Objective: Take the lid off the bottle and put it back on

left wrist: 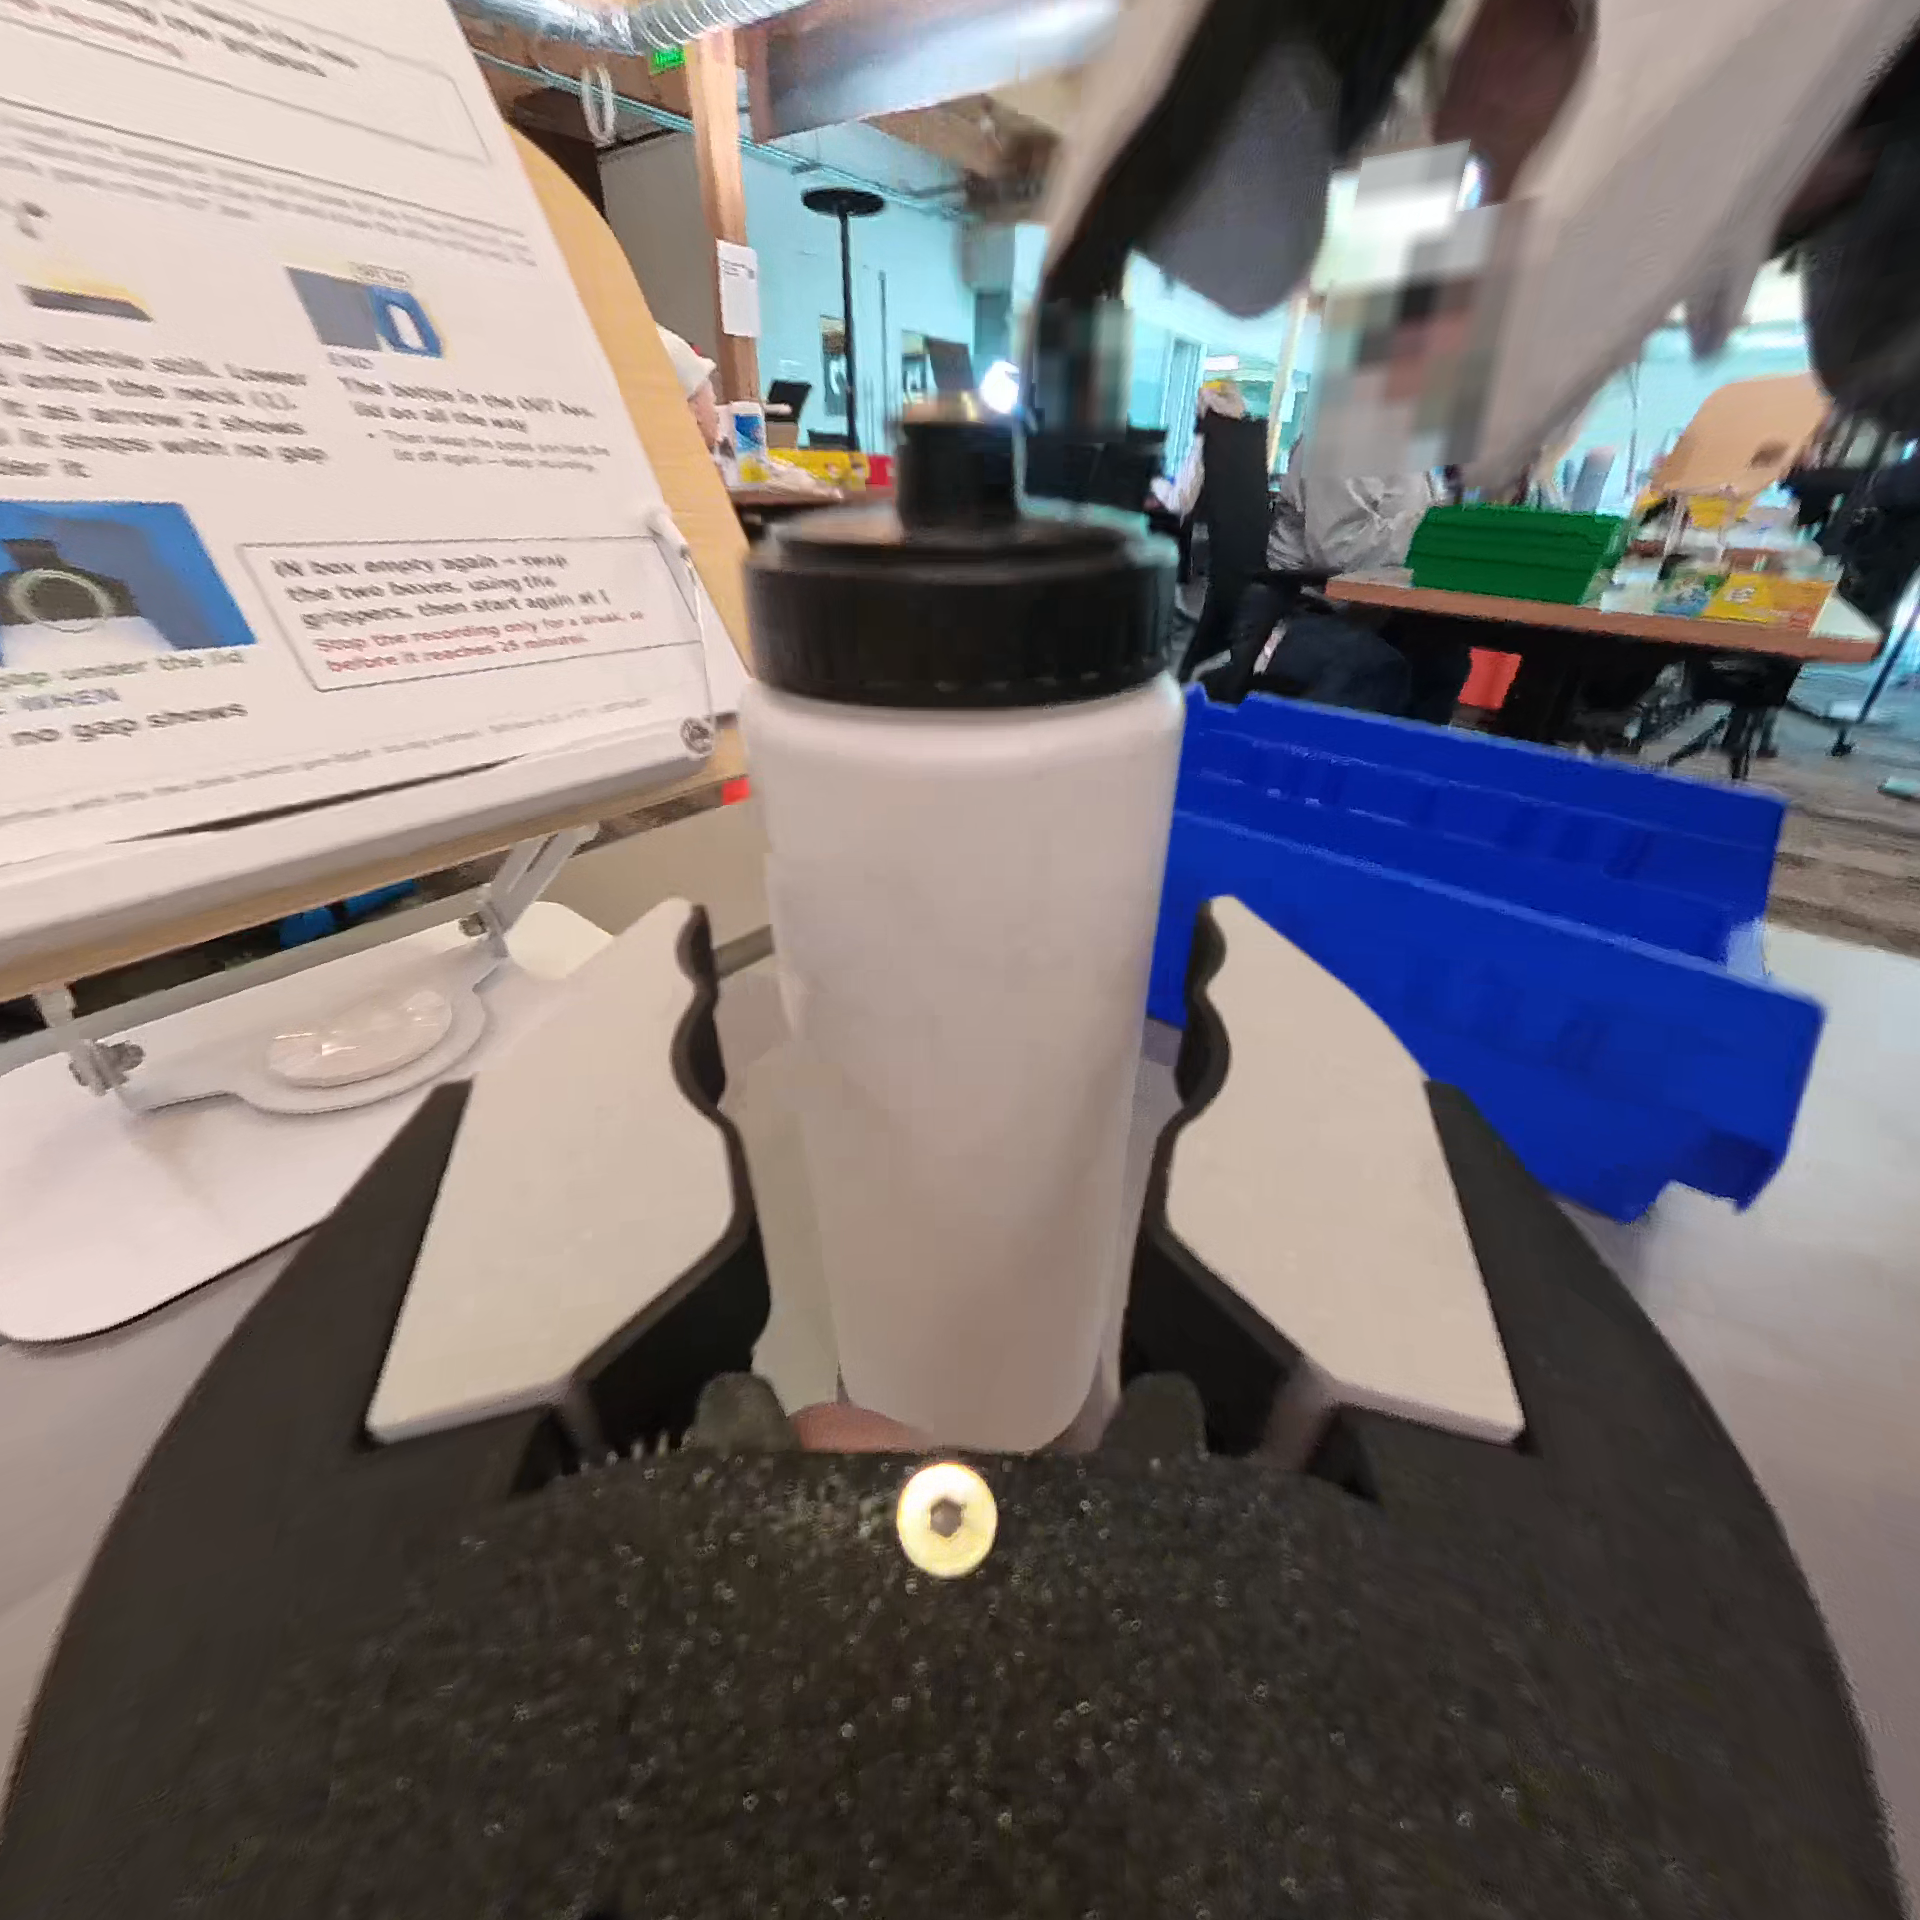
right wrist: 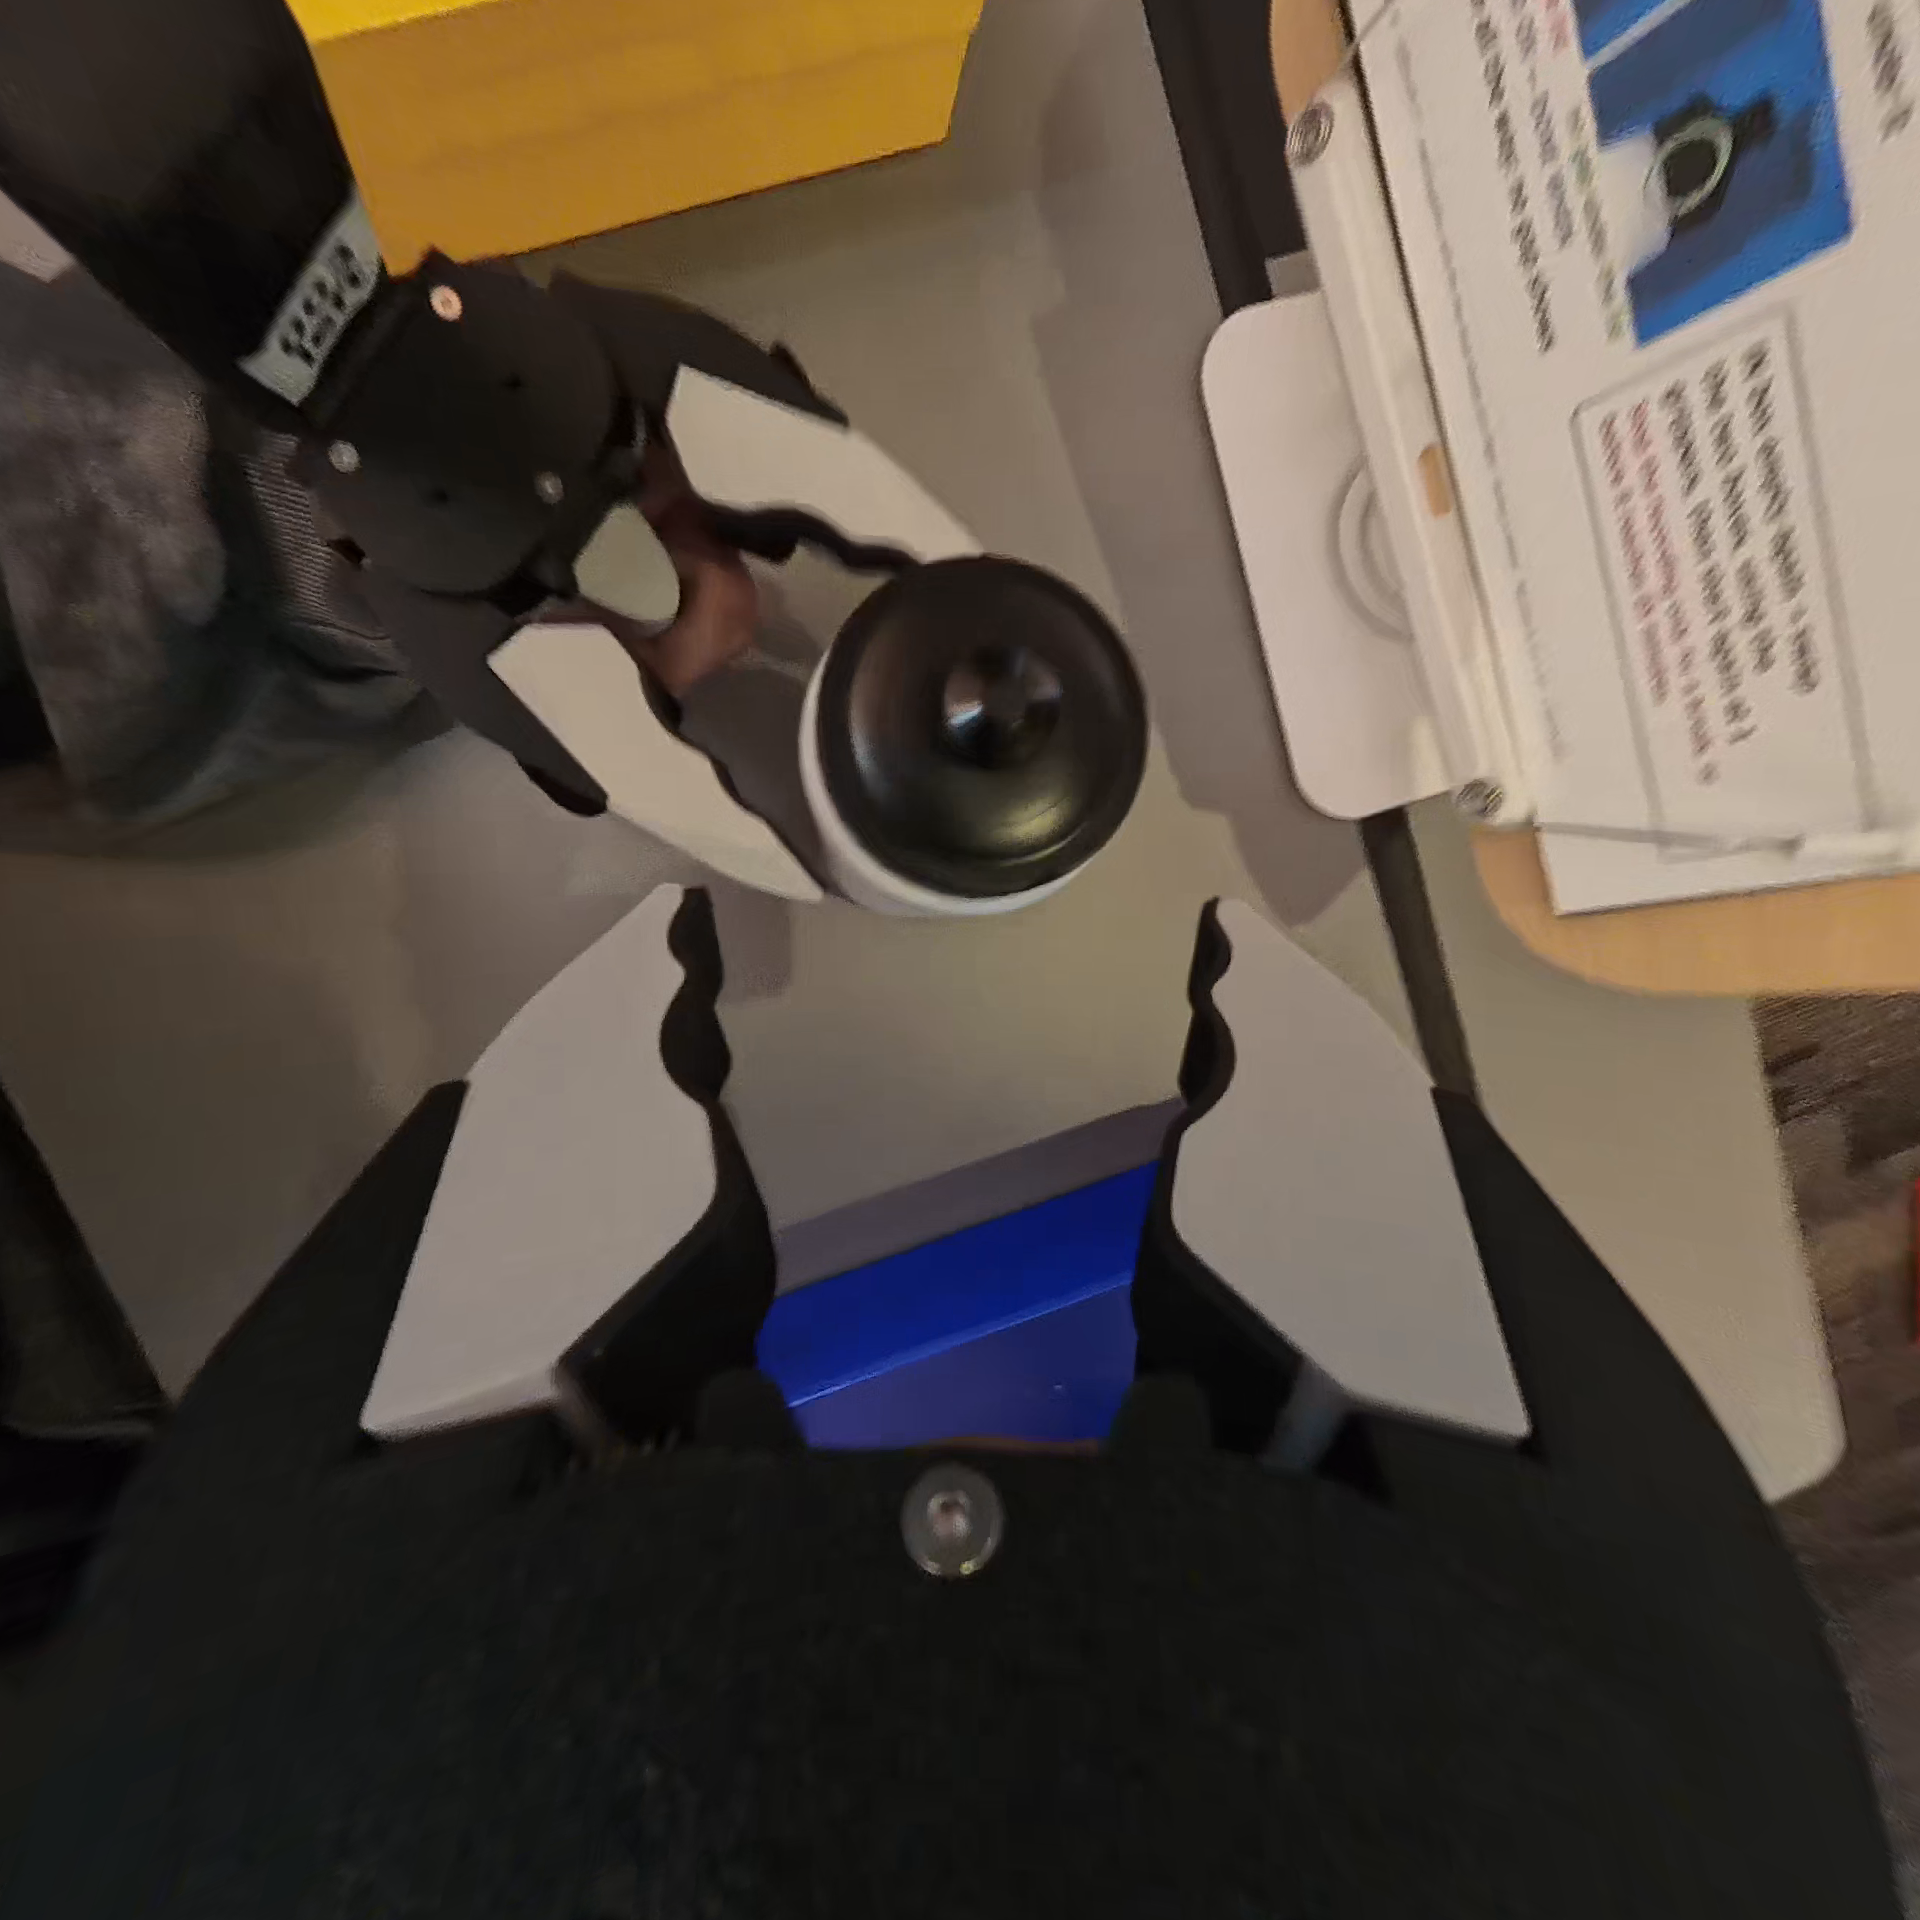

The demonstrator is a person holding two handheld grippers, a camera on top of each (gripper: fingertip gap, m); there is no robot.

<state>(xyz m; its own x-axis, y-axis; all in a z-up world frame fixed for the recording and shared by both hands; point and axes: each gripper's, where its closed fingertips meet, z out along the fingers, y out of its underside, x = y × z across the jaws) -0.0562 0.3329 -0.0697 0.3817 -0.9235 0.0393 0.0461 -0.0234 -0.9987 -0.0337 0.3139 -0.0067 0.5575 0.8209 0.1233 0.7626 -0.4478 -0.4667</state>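
Left level, close; right overhead; share bottle (left wrist: 961, 1039).

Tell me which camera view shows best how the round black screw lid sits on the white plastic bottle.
The left wrist view: it shows the round black screw lid side-on, sitting on the white plastic bottle, which the left gripper holds. The right wrist view looks down from above and shows only the lid's top and spout, not the joint.

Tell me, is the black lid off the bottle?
No, the black lid sits on top of the white bottle, which stands upright between the jaws of the left gripper.
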